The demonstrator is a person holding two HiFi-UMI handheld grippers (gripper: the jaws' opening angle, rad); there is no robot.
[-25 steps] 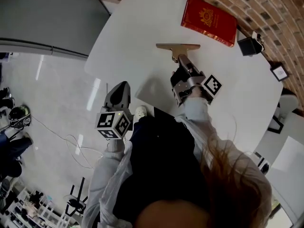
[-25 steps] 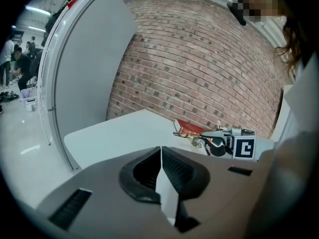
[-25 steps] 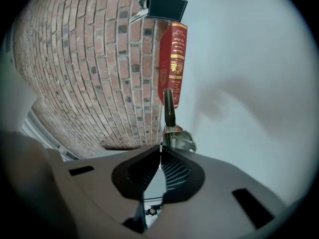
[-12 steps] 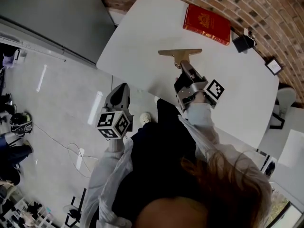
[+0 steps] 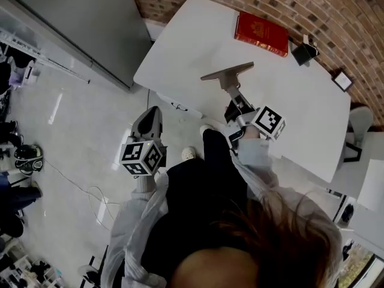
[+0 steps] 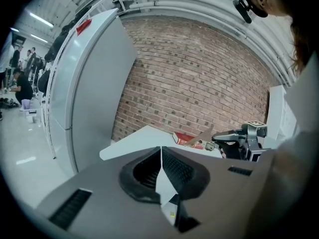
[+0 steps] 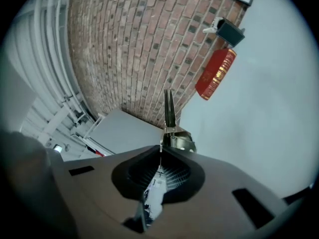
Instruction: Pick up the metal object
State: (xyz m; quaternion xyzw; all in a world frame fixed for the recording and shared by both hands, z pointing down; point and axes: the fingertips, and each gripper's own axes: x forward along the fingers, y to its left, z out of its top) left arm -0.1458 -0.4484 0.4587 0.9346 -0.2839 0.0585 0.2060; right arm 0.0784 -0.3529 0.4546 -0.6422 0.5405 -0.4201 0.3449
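The metal object (image 5: 227, 74) is a flat T-shaped piece with a long bar and a short stem. My right gripper (image 5: 234, 96) is shut on its stem and holds it tilted above the white table (image 5: 180, 53). In the right gripper view the metal object (image 7: 168, 108) stands edge-on just past the gripper (image 7: 160, 151). In the left gripper view the right gripper (image 6: 217, 137) shows with the metal object (image 6: 203, 133) clear of the tabletop. My left gripper (image 5: 151, 110) hangs over the floor left of the table, shut with nothing in it.
A red book (image 5: 261, 33) lies near the table's far edge, with a small black box (image 5: 305, 54) to its right. A brick wall (image 5: 336, 11) runs behind the table. A tall grey cabinet (image 5: 78, 23) stands to the left. Cables lie on the floor (image 5: 66, 179).
My right gripper has lifted the metal object off the table, and its bar has gone from level to tilted. The left gripper has stayed put.
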